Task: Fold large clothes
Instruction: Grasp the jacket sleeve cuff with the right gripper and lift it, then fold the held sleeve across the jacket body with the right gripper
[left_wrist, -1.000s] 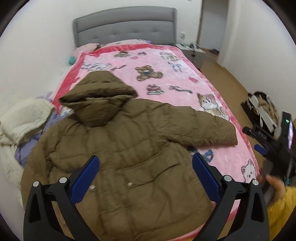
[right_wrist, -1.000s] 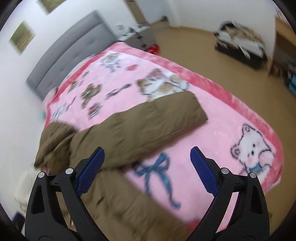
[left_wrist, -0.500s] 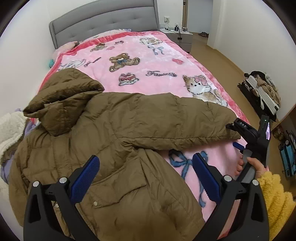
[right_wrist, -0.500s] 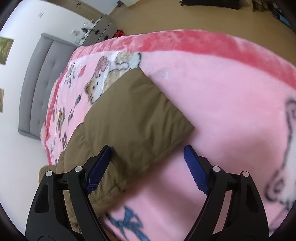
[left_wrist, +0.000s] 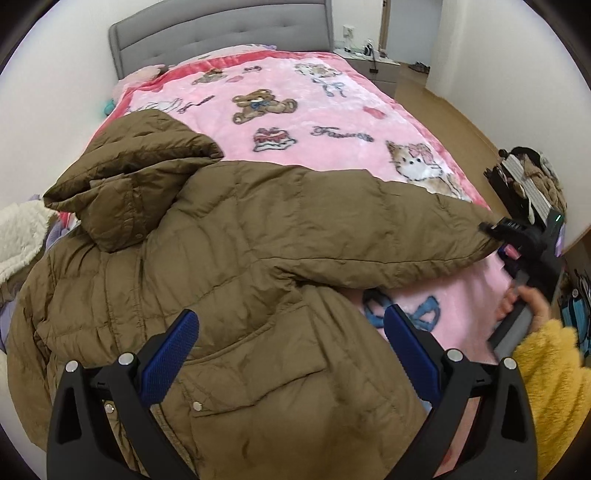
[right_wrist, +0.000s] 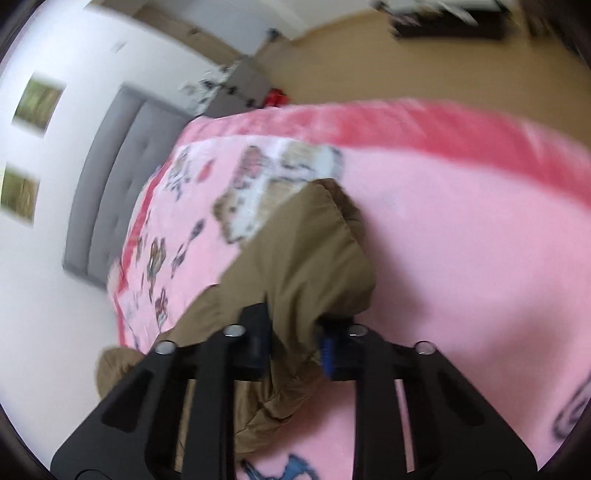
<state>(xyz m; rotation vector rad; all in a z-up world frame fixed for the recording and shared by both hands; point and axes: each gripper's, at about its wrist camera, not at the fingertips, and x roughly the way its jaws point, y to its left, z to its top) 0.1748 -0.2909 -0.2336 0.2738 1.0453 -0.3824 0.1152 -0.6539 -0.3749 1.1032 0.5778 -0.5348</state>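
Observation:
A large brown hooded puffer jacket (left_wrist: 229, 266) lies spread on a pink cartoon blanket (left_wrist: 317, 99) on the bed, hood at the upper left, one sleeve stretched out to the right. My left gripper (left_wrist: 291, 347) is open and empty, hovering above the jacket's lower front. My right gripper (right_wrist: 295, 347) is shut on the cuff end of that sleeve (right_wrist: 314, 266). In the left wrist view it shows at the sleeve's tip (left_wrist: 517, 236), held by a hand in a yellow cuff.
A grey headboard (left_wrist: 221, 33) stands at the far end, with a nightstand (left_wrist: 380, 70) at the right. White fleecy clothing (left_wrist: 18, 240) is piled at the left edge of the bed. Bags (left_wrist: 532, 184) sit on the wood floor at the right.
My right gripper has moved in onto the sleeve's cuff and shut on it; it was open before. My left gripper stays open and has shifted slightly over the jacket.

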